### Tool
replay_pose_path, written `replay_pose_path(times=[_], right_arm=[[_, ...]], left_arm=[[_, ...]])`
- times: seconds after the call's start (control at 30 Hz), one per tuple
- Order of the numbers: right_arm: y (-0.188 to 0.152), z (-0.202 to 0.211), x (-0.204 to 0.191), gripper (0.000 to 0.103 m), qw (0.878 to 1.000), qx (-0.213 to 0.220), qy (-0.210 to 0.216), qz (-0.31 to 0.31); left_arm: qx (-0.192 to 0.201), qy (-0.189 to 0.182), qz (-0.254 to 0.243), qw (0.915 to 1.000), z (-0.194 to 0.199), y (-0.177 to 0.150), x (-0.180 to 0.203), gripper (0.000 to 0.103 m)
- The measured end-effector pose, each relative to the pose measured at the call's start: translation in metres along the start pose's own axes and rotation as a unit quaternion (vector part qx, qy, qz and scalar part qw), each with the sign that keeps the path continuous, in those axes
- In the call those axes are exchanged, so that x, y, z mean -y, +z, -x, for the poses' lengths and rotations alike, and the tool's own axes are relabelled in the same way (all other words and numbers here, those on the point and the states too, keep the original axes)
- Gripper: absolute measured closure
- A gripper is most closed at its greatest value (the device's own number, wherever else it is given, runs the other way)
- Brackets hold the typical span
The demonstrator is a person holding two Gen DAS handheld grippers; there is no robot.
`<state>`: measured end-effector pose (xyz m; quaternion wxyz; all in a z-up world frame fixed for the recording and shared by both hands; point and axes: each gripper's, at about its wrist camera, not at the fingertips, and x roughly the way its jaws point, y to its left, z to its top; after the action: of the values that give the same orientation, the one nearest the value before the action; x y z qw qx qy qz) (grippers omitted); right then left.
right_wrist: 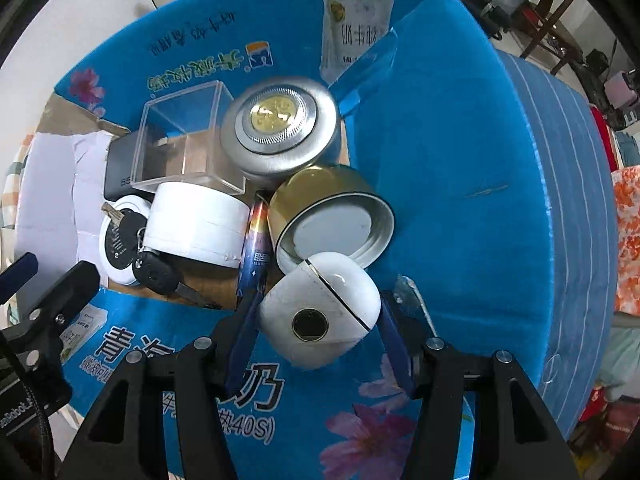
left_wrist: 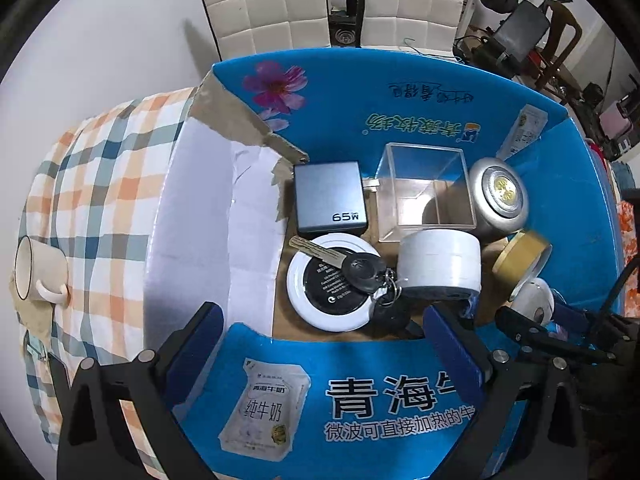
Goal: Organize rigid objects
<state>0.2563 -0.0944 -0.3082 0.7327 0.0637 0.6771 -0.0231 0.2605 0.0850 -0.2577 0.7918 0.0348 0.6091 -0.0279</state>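
Note:
A blue cardboard box (left_wrist: 420, 92) holds rigid objects: a grey 65W charger (left_wrist: 330, 198), a clear plastic cube (left_wrist: 424, 190), a silver puck light (left_wrist: 498, 196), a white tape roll (left_wrist: 440, 268), a gold tin lid (left_wrist: 520, 256), a white round disc (left_wrist: 328, 282) and a car key (left_wrist: 360, 270) lying on it. My right gripper (right_wrist: 320, 320) is shut on a white earbud case (right_wrist: 320, 308) just above the box's near right corner, beside the gold tin lid (right_wrist: 332, 216). My left gripper (left_wrist: 324, 320) is open and empty over the box's near wall.
The box stands on a plaid cloth (left_wrist: 100, 200). A cream mug (left_wrist: 38, 270) lies on it at the far left. White padded chairs (left_wrist: 280, 4) stand behind the box. The box's white flap (left_wrist: 208, 220) folds out to the left. A battery (right_wrist: 256, 240) stands beside the tape roll.

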Motion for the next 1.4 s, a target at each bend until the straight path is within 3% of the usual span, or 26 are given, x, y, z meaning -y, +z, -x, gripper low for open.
replay_pose_path(times=[0.17,0.37,0.47,0.53,0.57,0.7,0.9,1.17,1.4], right_arm=[[0.001,-0.010,-0.004,0.042,1.000,-0.020,-0.004,-0.001],[0.005,-0.008,-0.005,0.038,1.000,-0.013,-0.005,-0.002],[0.006,-0.001,-0.006,0.030,1.000,-0.004,-0.007,0.004],[0.006,0.006,-0.008,0.014,1.000,0.002,-0.009,0.008],[0.006,0.012,-0.007,0.011,1.000,0.010,-0.009,0.008],[0.007,0.031,-0.003,0.011,1.000,0.025,-0.006,0.009],[-0.002,0.087,0.001,0.010,0.998,0.055,0.012,0.011],[-0.050,0.189,0.015,0.010,0.993,0.112,0.040,0.009],[-0.081,0.262,0.023,0.010,0.988,0.147,0.039,0.011]], left_arm=[[-0.001,0.001,0.004,1.0000,-0.001,0.000,-0.005,0.001],[-0.001,-0.004,0.010,0.9999,0.002,-0.002,-0.007,0.001],[0.004,-0.003,0.010,0.9999,0.009,-0.002,-0.007,0.001],[0.008,-0.005,0.013,0.9999,0.016,-0.003,-0.007,0.001],[0.010,-0.006,0.016,0.9998,0.019,-0.003,-0.008,0.001],[0.019,-0.011,0.025,0.9995,0.038,-0.003,-0.010,0.001],[0.044,-0.012,0.032,0.9984,0.089,-0.007,-0.008,0.001],[0.104,0.002,0.030,0.9942,0.180,-0.023,0.004,0.001],[0.116,-0.004,0.028,0.9928,0.229,-0.045,0.011,0.001]])
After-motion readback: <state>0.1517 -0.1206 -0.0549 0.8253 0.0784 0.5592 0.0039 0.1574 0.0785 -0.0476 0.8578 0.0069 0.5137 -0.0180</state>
